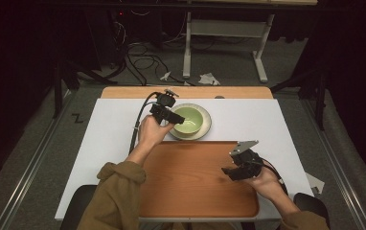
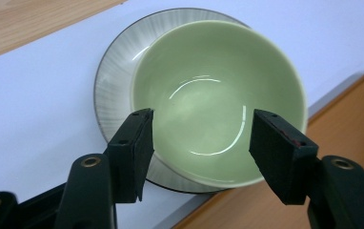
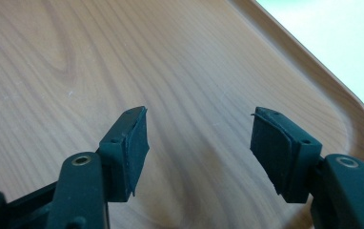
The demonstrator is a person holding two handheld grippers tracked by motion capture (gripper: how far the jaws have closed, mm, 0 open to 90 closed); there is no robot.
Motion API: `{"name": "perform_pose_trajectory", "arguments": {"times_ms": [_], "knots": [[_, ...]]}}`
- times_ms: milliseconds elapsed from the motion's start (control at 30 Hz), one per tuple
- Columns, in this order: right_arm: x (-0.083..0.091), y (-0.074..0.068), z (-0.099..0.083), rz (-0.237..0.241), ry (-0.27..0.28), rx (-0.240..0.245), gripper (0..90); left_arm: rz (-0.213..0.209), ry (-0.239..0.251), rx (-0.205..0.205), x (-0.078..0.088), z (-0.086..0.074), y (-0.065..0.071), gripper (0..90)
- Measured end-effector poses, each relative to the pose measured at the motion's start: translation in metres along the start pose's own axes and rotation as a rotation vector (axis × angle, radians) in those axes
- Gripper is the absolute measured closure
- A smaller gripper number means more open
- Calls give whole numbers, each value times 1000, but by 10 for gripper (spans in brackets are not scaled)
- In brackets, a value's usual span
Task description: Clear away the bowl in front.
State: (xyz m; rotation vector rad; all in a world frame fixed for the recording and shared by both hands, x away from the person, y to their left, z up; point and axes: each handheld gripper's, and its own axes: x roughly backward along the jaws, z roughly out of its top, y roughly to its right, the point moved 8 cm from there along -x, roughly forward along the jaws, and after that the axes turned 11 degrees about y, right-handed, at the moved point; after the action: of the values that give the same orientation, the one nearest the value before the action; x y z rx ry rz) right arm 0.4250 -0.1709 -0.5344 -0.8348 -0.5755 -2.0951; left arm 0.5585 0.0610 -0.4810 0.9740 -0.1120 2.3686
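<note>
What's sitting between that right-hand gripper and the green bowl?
Nothing but bare wooden tray. In the high view, the open right gripper hovers over the tray, and the stretch up to the pale green ceramic bowl on its grey plate holds no objects.

Left gripper (image 1: 167,114) reaches forward, jaws apart; right gripper (image 1: 233,169) hovers low, jaws apart

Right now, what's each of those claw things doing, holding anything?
Left gripper: open, holding nothing, poised over the green bowl on its plate.
Right gripper: open, holding nothing, above the wooden tray.
</note>
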Motion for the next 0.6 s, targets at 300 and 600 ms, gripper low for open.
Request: {"name": "perform_pose_trajectory", "arguments": {"times_ms": [300,600], "knots": [[-1,-1,0,6,-2,-1,379,28,-52,52,-16,-9,-16,396],[0,-4,1,15,3,2,378,60,-89,96,-32,-16,-29,413]]}}
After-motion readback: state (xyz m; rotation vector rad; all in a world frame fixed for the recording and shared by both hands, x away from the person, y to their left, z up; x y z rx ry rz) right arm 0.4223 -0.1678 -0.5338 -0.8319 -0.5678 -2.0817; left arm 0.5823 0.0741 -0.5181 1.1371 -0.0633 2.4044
